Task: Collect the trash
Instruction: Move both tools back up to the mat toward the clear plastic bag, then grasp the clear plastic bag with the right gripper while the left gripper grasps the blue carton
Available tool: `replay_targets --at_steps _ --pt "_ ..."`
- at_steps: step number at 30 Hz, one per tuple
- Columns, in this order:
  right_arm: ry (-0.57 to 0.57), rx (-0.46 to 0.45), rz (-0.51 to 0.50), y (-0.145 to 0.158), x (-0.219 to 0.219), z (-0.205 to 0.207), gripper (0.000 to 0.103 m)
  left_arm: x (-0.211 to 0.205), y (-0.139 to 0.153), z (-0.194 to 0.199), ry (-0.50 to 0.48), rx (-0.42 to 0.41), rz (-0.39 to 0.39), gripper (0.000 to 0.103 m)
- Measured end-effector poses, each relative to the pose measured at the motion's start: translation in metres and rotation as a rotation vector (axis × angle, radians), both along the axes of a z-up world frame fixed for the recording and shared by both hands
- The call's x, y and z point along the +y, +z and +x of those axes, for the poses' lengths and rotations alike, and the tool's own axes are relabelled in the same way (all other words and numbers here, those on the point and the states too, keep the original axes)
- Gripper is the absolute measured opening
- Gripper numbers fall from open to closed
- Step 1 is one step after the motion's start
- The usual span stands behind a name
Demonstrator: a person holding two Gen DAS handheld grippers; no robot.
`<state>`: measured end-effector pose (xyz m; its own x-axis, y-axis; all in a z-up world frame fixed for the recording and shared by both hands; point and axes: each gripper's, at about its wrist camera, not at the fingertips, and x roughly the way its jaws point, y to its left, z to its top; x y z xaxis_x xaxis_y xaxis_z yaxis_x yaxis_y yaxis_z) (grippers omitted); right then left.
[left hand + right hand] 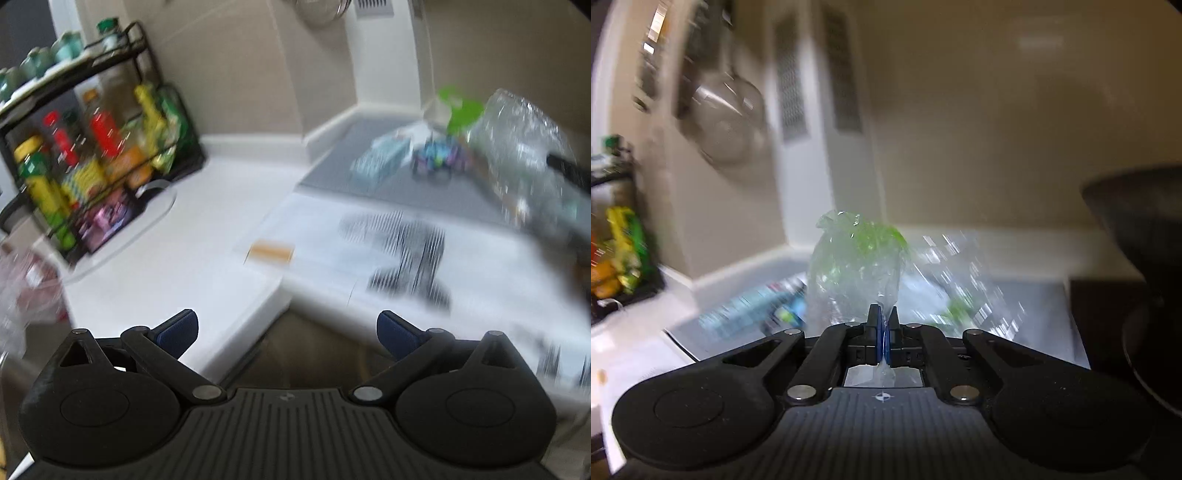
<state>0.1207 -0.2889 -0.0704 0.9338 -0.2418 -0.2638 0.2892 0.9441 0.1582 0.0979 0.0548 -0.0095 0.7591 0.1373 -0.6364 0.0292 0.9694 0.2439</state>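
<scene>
In the right wrist view my right gripper [883, 317] is shut on a crumpled clear plastic wrapper [855, 266] with green showing through it; the film stands up in front of the blue pads and a strip of it pokes out behind them. In the left wrist view that same clear plastic [521, 147] shows blurred at the far right above a grey mat [406, 184], near a green piece [460, 107]. My left gripper [287, 334] is open with nothing between its blue pads, hovering over the white counter's edge [236, 325]. Blue packets [384, 158] and a dark colourful wrapper [437, 162] lie on the mat.
A black wire rack of bottles and jars [92, 147] stands at the back left on the counter. White printed paper [402, 251] covers the counter in front of the mat. A dark pan or pot [1145, 236] sits at the right. A metal bowl [727, 114] hangs on the wall.
</scene>
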Motion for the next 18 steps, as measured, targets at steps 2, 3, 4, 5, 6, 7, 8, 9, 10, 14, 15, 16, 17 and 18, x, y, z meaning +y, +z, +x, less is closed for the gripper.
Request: replay_targets --at_steps 2,3,4,5,6,7,8,9,10,14,15,16,17,18 --pt "0.021 -0.054 -0.042 0.004 0.008 -0.006 0.002 -0.011 0.007 0.027 -0.015 -0.026 -0.017 0.103" --pt "0.032 -0.070 -0.054 0.005 0.011 -0.008 0.002 -0.016 0.009 0.043 -0.021 -0.034 -0.022 0.103" --pt "0.042 -0.074 -0.054 0.006 0.012 -0.010 0.002 -0.023 0.010 0.059 -0.036 -0.041 -0.024 0.103" --pt "0.046 -0.064 -0.049 0.005 0.011 -0.008 0.002 -0.029 0.010 0.073 -0.054 -0.047 -0.015 0.103" --pt "0.044 -0.047 -0.042 0.004 0.010 -0.006 0.002 -0.036 0.009 0.087 -0.068 -0.050 -0.004 0.103" --pt "0.037 -0.033 -0.030 0.004 0.007 -0.004 0.002 -0.042 0.007 0.101 -0.089 -0.050 0.005 0.103" --pt "0.031 -0.024 -0.009 0.002 0.004 -0.004 0.002 -0.049 0.004 0.117 -0.110 -0.046 0.014 0.103" --pt "0.026 -0.016 0.015 0.002 0.000 -0.002 0.002 -0.055 0.000 0.130 -0.125 -0.040 0.017 0.103" --pt "0.017 -0.009 0.034 0.001 -0.004 -0.002 0.002 -0.060 -0.004 0.144 -0.148 -0.030 0.017 0.103" --pt "-0.012 0.023 0.082 -0.006 -0.012 0.002 0.002 -0.079 -0.021 0.190 -0.191 -0.012 0.038 0.103" --pt "-0.013 0.028 0.086 -0.007 -0.012 0.004 0.002 -0.085 -0.027 0.200 -0.193 -0.013 0.063 0.103" --pt "-0.015 0.030 0.089 -0.007 -0.013 0.004 0.002 -0.090 -0.032 0.210 -0.188 -0.021 0.096 0.103" --pt "-0.016 0.031 0.088 -0.008 -0.013 0.005 0.002 -0.095 -0.036 0.217 -0.175 -0.033 0.119 0.103" --pt "-0.017 0.033 0.087 -0.009 -0.013 0.003 0.002 -0.098 -0.040 0.224 -0.171 -0.038 0.126 0.103"
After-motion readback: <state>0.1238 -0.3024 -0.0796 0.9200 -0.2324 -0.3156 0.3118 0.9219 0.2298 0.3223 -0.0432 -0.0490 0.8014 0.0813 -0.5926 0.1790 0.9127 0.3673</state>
